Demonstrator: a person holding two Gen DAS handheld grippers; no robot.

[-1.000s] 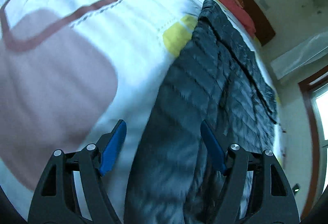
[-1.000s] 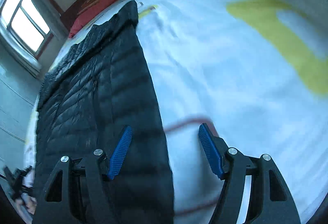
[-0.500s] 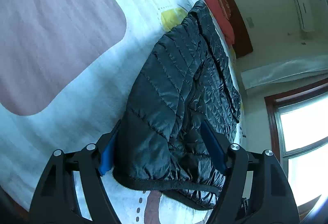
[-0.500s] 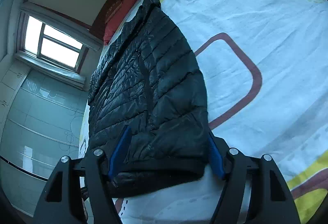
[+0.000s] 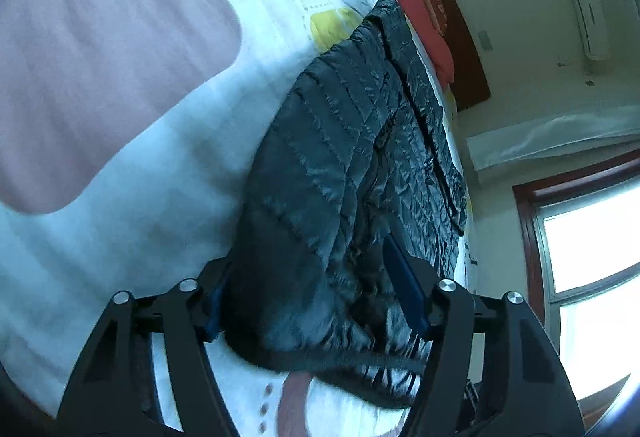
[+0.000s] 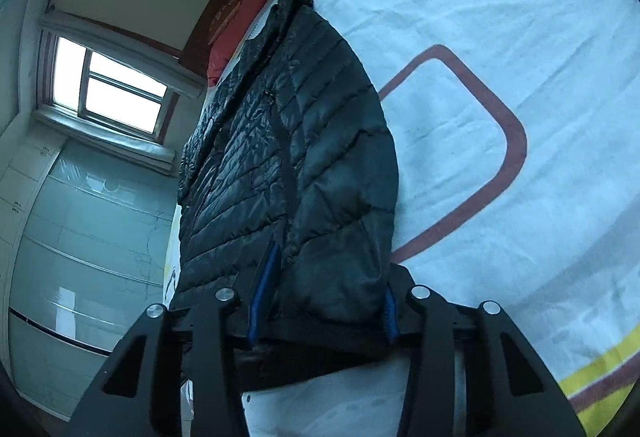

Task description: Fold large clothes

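A black quilted puffer jacket (image 5: 352, 141) lies lengthwise on the bed, collar toward the far pillow. My left gripper (image 5: 308, 277) straddles the near left corner of its hem, jaws closing, with the puffy fabric filling the gap and pressing both blue pads (image 5: 404, 289). In the right wrist view the same jacket (image 6: 288, 125) runs away from me. There my right gripper (image 6: 328, 277) is closing on the near right hem corner, and the fabric bulges between its blue pads (image 6: 262, 289). The hem's black band shows just below both grips.
The bed sheet (image 5: 120, 77) is white with pink, brown and yellow shapes, and spreads wide on either side of the jacket (image 6: 500, 37). A red pillow (image 5: 416, 9) and dark headboard lie at the far end. A window (image 6: 108, 85) and glass-fronted wardrobe (image 6: 80, 237) stand beyond the bed.
Both grippers came down and forward onto the jacket's near hem corners and rolled. Their jaws narrowed from wide open around fabric to pressing on it, the right more than the left.
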